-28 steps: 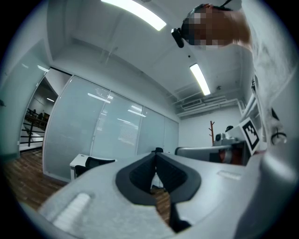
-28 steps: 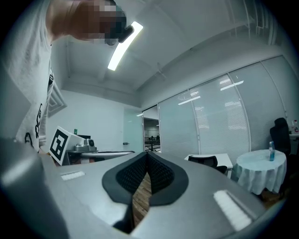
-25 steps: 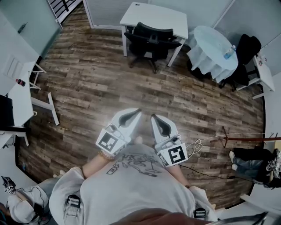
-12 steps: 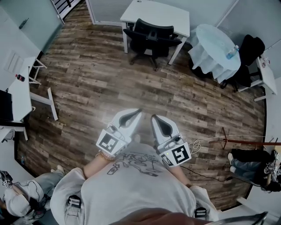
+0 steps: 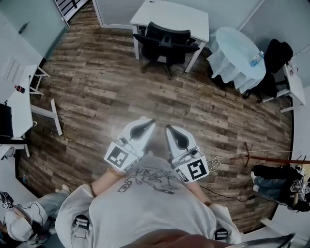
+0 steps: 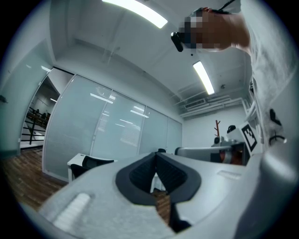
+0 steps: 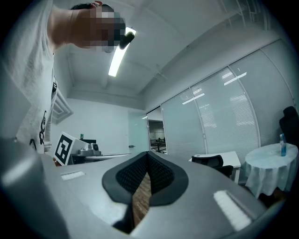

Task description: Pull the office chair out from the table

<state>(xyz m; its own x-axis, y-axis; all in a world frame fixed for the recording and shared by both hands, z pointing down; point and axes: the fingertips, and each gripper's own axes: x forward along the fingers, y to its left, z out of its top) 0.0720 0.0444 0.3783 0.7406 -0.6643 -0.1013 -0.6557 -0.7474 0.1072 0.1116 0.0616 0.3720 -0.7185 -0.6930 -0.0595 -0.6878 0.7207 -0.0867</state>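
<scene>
Left gripper (image 5: 149,122) close at person's chest, jaws pinched together, nothing between. Right gripper (image 5: 168,129) just beside it, tips meeting too, empty. Office chair (image 5: 167,41) across wood floor (image 5: 97,92), tucked against white table (image 5: 169,12), well apart from both grippers.

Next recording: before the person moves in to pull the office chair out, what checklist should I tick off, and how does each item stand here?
1. Black office chair in sight, tucked at the white rectangular table: ok.
2. Wood-plank floor between person and chair free of obstacles: ok.
3. Left gripper opened for a grasp: not ok, jaws together, nothing between them.
4. Right gripper opened for a grasp: not ok, jaws together, nothing between them.
5. Grippers near the chair: not ok, both held close to the person's chest, far from it.
6. Chair wheels free to roll: cannot tell.
</scene>
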